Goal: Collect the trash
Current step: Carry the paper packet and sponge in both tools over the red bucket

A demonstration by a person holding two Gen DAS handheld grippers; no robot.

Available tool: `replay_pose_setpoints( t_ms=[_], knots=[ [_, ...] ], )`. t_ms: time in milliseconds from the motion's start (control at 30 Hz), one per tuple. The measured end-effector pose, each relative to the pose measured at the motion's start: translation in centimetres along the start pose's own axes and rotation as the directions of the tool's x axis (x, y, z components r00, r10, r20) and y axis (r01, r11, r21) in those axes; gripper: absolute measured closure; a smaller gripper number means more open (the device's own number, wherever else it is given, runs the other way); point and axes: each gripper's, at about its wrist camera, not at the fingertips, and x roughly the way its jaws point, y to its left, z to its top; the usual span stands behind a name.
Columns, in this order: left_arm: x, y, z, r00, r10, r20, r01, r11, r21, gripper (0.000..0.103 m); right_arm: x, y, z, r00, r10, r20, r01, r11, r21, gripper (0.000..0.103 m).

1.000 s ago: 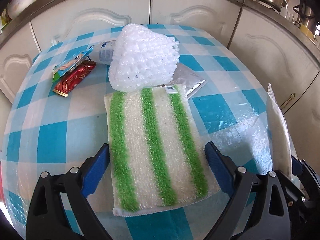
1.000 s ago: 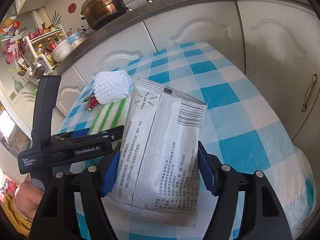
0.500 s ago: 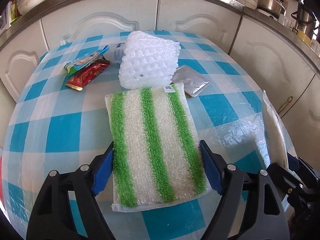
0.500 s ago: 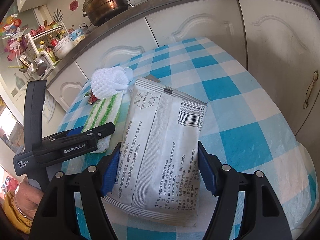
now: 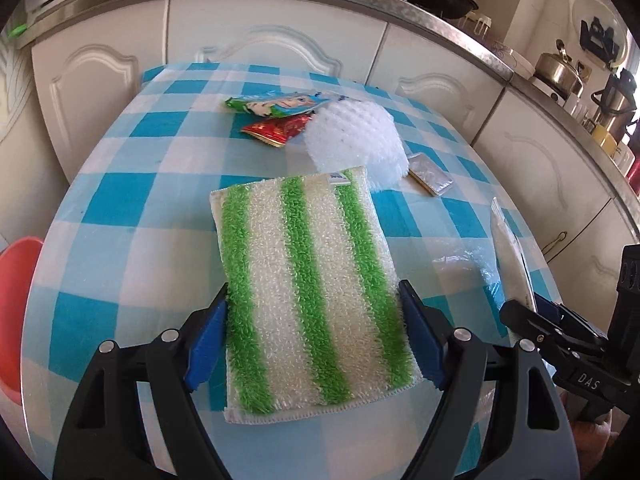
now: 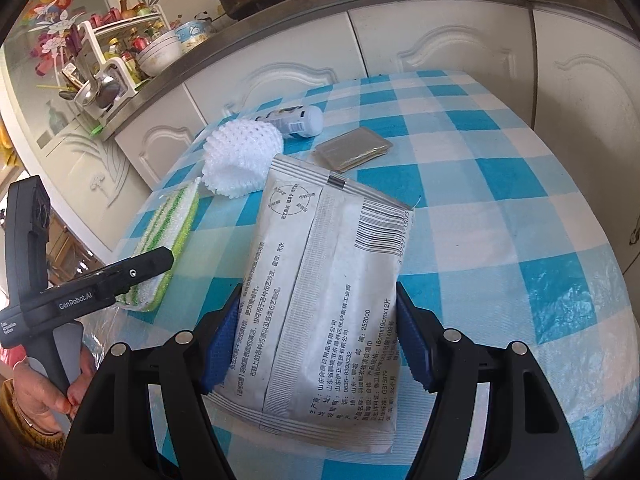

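Observation:
My left gripper [image 5: 314, 312] is shut on a green-and-white striped cleaning cloth [image 5: 308, 280] and holds it above the blue checked table [image 5: 128, 240]. My right gripper [image 6: 318, 316] is shut on a grey-white printed packet [image 6: 320, 280], also lifted over the table. The cloth also shows in the right wrist view [image 6: 164, 248], and the packet edge-on in the left wrist view [image 5: 514, 256]. On the table lie a white foam net [image 5: 354, 140], a green wrapper [image 5: 276, 104], a red wrapper [image 5: 276, 130], a silver sachet [image 5: 430, 174] and a small white bottle [image 6: 296, 120].
White kitchen cabinets [image 5: 280, 40] ring the table closely at the back and right. A red bowl-like object [image 5: 16, 304] sits beyond the table's left edge. Clear crumpled plastic [image 5: 468, 264] lies near the right edge. Pots and dishes stand on the counter.
My left gripper has closed on the cloth and lifted it, swinging left so the wrappers now sit far centre. The right gripper keeps its hold on the packet and has risen slightly.

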Motion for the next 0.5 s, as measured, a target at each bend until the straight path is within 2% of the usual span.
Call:
replay_pose_setpoints(
  t_ms=[167, 500],
  knots=[
    [-1.9, 3.4, -0.5, 0.999, 0.004, 0.035, -0.001, 0.998, -0.066, 0.024, 0.6, 2.2, 0.1, 1.0, 0.007, -0.016, -0.008, 0.999, -0.052, 0.033],
    [-5.1, 9.2, -1.1, 0.993, 0.056, 0.105, -0.036, 0.983, -0.178, 0.024, 1.8, 6.8, 0.4, 0.998, 0.035, -0.05, -0.043, 0.986, -0.163, 0.033]
  ],
)
